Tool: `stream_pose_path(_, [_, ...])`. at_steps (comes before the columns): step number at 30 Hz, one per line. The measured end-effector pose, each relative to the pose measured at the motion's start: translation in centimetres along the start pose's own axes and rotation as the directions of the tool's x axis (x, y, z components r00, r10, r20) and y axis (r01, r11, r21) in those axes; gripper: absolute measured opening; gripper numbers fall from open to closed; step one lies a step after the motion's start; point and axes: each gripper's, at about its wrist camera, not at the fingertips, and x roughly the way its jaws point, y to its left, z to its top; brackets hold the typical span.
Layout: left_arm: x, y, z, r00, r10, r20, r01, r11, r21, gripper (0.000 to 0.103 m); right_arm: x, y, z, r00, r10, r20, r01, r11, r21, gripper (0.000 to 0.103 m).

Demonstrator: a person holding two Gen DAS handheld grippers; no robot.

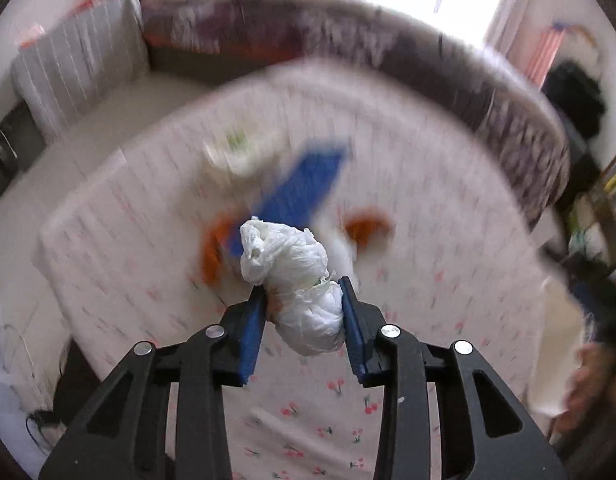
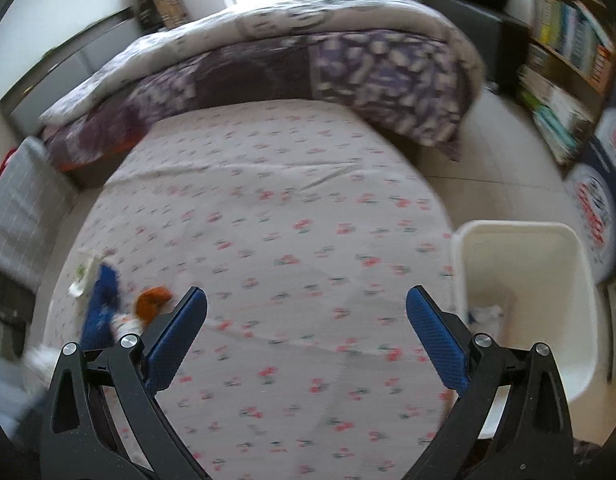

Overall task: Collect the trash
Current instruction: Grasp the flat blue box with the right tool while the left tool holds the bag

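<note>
My left gripper [image 1: 304, 292] is shut on a crumpled white wad of tissue or plastic [image 1: 296, 280], held above the cherry-print bed sheet [image 1: 447, 264]. Behind it on the sheet lie a blue wrapper [image 1: 304, 188], orange peel pieces [image 1: 367, 226] and a white packet with a green mark [image 1: 238, 152], all blurred. My right gripper [image 2: 306, 300] is open and empty above the same sheet [image 2: 288, 220]. In the right wrist view the blue wrapper [image 2: 102, 300], an orange piece [image 2: 152, 302] and the white packet [image 2: 82, 274] lie at the left. A white bin [image 2: 523, 296] stands at the bed's right, with some white trash [image 2: 485, 314] inside.
A purple patterned quilt [image 2: 308, 64] is bunched along the far side of the bed. A grey striped cushion [image 1: 80, 64] lies at the left. Bookshelves [image 2: 567, 60] and a round patterned rug [image 2: 595, 208] are on the right, past a strip of pale floor [image 2: 507, 160].
</note>
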Motion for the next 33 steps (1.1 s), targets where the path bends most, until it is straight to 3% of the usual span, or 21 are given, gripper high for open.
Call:
stream_pose_path(3, [-4.8,1.7,2.9,0.988,0.012,0.151,-0.009,1.0,-0.022,0.036,0.4,3.5,-0.2,0.996,0.078,-0.04,-0.079,0.996,-0.038,0.096])
stream_pose_path(8, [-8.7,4.9,6.0,0.958,0.05,0.283,-0.031,0.997,-0.072,0.036,2.6,11.1,-0.8,0.975,0.181,-0.133,-0.189,0.981,-0.051,0.096])
stream_pose_path(14, [-9.5,7.2,6.3,0.955,0.042,0.293,-0.001,0.99,-0.139,0.036,6.2,17.6,-2.4,0.942,0.23,-0.246,-0.245,0.969,-0.036,0.093])
stream_pose_path(16, [-9.4,7.5,6.3,0.958,0.042,0.285,-0.001,0.99,-0.143,0.036,7.3,19.2,-3.4,0.929,0.233,-0.288,-0.252,0.967,-0.028,0.087])
stream_pose_path(18, [-9.5,8.0,6.3,0.959,0.038,0.281,0.005,0.989,-0.149,0.036,8.0,20.4,-4.0,0.929,0.216,-0.3,-0.24,0.97,-0.045,0.08])
stream_pose_path(21, [-9.6,8.7,6.2,0.959,0.037,0.281,0.009,0.987,-0.161,0.036,9.0,21.8,-4.4,0.946,0.154,-0.285,-0.187,0.978,-0.094,0.079])
stream_pose_path(23, [-9.5,9.0,6.3,0.959,0.04,0.28,0.008,0.985,-0.171,0.036,9.2,22.3,-4.3,0.958,0.114,-0.262,-0.154,0.978,-0.141,0.067])
stream_pose_path(25, [-9.4,9.5,6.4,0.959,0.048,0.278,0.004,0.983,-0.184,0.036,8.9,21.8,-3.9,0.956,0.153,-0.249,-0.193,0.971,-0.144,0.037])
stream_pose_path(28, [-9.1,10.1,6.4,0.961,0.057,0.27,-0.002,0.979,-0.203,0.036,8.0,21.1,-2.9,0.945,0.214,-0.249,-0.252,0.959,-0.13,0.021])
stream_pose_path(33, [-8.9,9.8,6.4,0.961,0.06,0.269,-0.004,0.979,-0.206,0.036,4.8,19.9,-1.1,0.946,0.273,-0.176,-0.3,0.942,-0.151,0.018])
